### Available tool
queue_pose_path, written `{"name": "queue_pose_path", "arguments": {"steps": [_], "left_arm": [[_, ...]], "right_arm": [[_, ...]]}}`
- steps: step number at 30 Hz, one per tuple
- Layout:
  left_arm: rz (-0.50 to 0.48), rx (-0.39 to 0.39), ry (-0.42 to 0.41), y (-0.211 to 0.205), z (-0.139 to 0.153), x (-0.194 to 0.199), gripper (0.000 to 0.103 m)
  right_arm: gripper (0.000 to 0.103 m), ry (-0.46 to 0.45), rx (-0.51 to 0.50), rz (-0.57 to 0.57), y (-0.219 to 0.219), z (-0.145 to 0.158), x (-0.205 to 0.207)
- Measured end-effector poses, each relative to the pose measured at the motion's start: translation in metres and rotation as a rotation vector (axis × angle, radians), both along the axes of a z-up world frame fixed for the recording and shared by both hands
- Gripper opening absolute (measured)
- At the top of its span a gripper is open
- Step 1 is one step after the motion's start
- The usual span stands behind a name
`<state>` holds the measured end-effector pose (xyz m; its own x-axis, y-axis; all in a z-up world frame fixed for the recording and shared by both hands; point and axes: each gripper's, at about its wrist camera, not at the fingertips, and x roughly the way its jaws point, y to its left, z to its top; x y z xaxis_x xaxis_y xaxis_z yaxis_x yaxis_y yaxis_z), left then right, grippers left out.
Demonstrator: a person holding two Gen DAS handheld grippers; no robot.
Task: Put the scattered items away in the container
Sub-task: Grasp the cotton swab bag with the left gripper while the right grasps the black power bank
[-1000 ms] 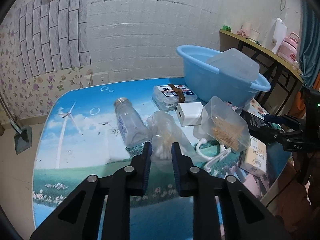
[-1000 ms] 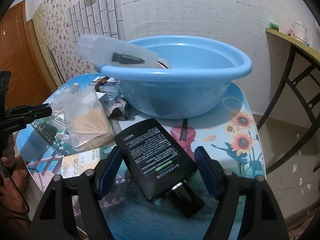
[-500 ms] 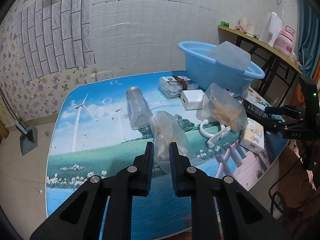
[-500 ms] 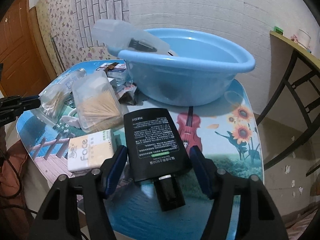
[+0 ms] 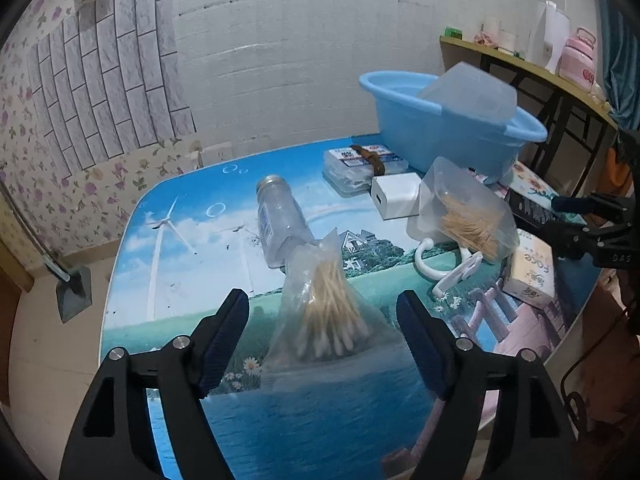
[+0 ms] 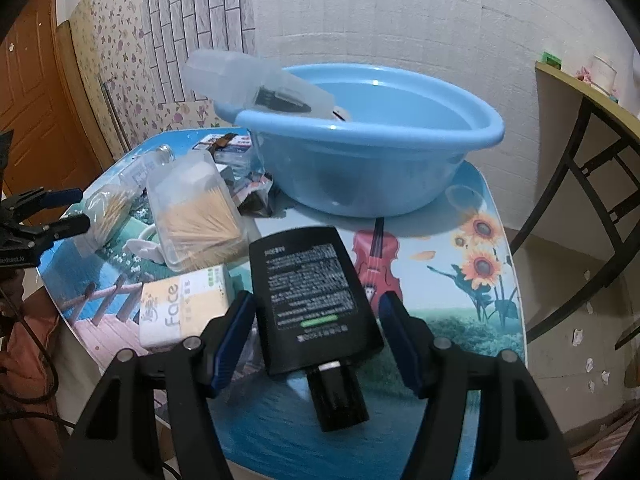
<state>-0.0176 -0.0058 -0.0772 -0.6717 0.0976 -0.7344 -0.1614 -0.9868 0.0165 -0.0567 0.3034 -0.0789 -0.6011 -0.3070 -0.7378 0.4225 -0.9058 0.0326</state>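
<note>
Left tongs (image 5: 322,326) opening around swab bag (image 5: 326,312), right tongs (image 6: 316,328) spread astride black bottle (image 6: 314,300), basin (image 6: 372,148) contents obscured

The left hand-held gripper (image 5: 322,320) is opening over the bench (image 5: 168,264). The right hand-held gripper (image 6: 316,328) stays wide, pointing down at it.

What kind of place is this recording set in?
Probably a lived-in room at home: floral wallpaper, a printed table littered with toiletries beside a blue basin, and a wooden door.
</note>
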Motion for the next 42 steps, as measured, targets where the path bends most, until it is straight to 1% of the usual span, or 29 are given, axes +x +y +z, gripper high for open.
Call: {"name": "queue_pose_path", "arguments": {"steps": [6,16,22,23,24,25,28,29,32,34,35,36,37,39,41,42], "left_arm": [[0.008,-0.009,-0.034,0.003,-0.009,-0.009,0.076],[0.008,-0.027,-0.076,0.008,-0.022,-0.016,0.076],[0.014,-0.009,-0.07,0.006,-0.023,-0.016,0.076],[0.014,-0.008,-0.066,0.007,-0.023,-0.015,0.065],[0.01,-0.007,-0.06,0.007,-0.022,-0.014,0.057],[0.011,-0.01,-0.055,0.008,-0.021,-0.013,0.051],[0.014,-0.012,-0.042,0.007,-0.017,-0.012,0.045],[0.018,-0.011,-0.033,0.007,-0.014,-0.011,0.045],[0.032,0.019,0.005,0.005,-0.001,-0.006,0.044],[0.035,0.045,0.054,0.005,0.014,-0.001,0.044],[0.031,0.055,0.072,0.006,0.021,0.001,0.044],[0.017,0.067,0.093,0.008,0.029,0.002,0.044],[0.007,0.07,0.106,0.01,0.034,0.002,0.044],[-0.006,0.063,0.127,0.015,0.04,0.002,0.044],[-0.016,0.054,0.126,0.02,0.041,0.0,0.044],[-0.017,0.048,0.121,0.022,0.039,-0.001,0.044]], "right_arm": [[0.064,0.003,0.017,0.013,-0.006,-0.002,-0.002],[0.067,-0.004,0.0,0.019,-0.003,-0.007,-0.003],[0.069,-0.007,0.001,0.018,-0.003,-0.012,-0.004],[0.069,-0.008,0.0,0.019,-0.002,-0.013,-0.004],[0.069,-0.008,-0.005,0.017,-0.002,-0.013,-0.004],[0.068,-0.009,-0.011,0.014,-0.001,-0.013,-0.004],[0.065,-0.021,-0.041,0.018,0.002,-0.011,-0.004],[0.064,-0.02,-0.049,0.02,0.003,-0.01,-0.003],[0.063,0.002,-0.074,0.016,0.006,-0.002,0.001],[0.063,0.025,-0.077,0.012,0.007,0.007,0.005],[0.05,0.036,-0.078,0.015,0.007,0.012,0.006],[0.03,0.049,-0.103,0.042,0.007,0.019,0.01],[0.01,0.091,-0.106,0.038,0.006,0.031,0.015],[0.011,0.125,-0.113,0.064,0.003,0.045,0.019],[0.013,0.131,-0.093,0.075,-0.001,0.046,0.017],[0.015,0.122,-0.061,0.062,-0.003,0.042,0.013]]}}
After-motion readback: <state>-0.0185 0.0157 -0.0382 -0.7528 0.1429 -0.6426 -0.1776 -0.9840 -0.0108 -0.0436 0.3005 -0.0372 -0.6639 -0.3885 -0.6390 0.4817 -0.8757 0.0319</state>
